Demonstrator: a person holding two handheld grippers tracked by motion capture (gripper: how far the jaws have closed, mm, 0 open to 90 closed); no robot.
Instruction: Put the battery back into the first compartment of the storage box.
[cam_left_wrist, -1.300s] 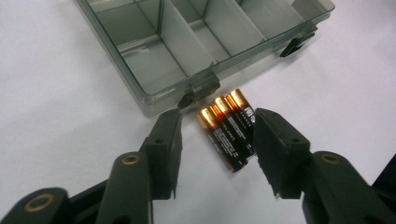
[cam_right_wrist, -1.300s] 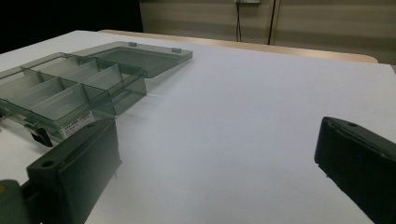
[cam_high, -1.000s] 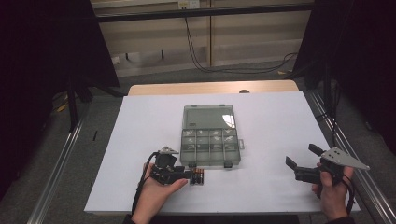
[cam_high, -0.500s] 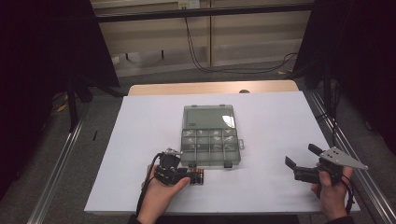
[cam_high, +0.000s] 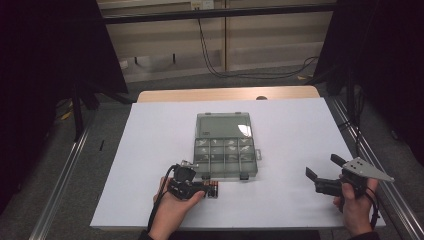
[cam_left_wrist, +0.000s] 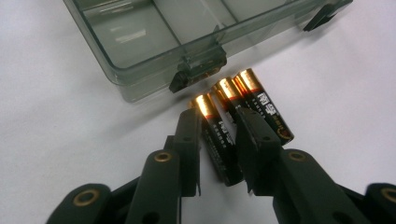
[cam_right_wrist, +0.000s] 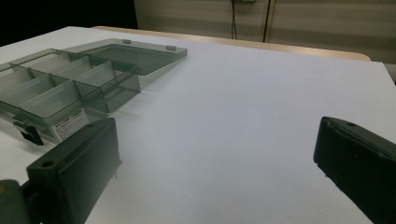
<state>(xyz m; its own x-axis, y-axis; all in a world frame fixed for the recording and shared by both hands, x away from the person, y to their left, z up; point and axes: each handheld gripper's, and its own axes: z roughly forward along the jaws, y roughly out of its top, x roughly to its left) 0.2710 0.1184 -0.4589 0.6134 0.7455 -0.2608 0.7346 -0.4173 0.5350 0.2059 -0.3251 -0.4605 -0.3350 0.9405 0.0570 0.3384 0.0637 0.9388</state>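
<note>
Batteries to box, early stage by the look of it: three batteries (cam_left_wrist: 243, 116) lie side by side on the white table sheet (cam_high: 150, 150) just in front of the near wall of the clear compartment box (cam_high: 225, 155), lid open toward the top of the frame. In the high view the batteries (cam_high: 212, 189) sit low centre-left, just below the box's front edge by a black latch (cam_left_wrist: 194, 74). The compartments in the left gripper view look empty; the far ones hold small pale bits, too small to tell. So nothing is loaded yet that I can see; pick-up, lift and drop-in are all left. The left gripper (cam_left_wrist: 217, 121), lower centre of its own view, straddles the leftmost battery (cam_left_wrist: 217, 137); its jaws have just been closing with that battery between them, one jaw on either side. They look narrowed almost to the battery's width, but whether the pads already press on it I cannot tell, and the battery lies flat on the sheet, not lifted. The right gripper (cam_high: 322, 172), lower right in the high view, hangs wide open with nothing between the jaws, well apart from the box, over bare sheet.
</note>
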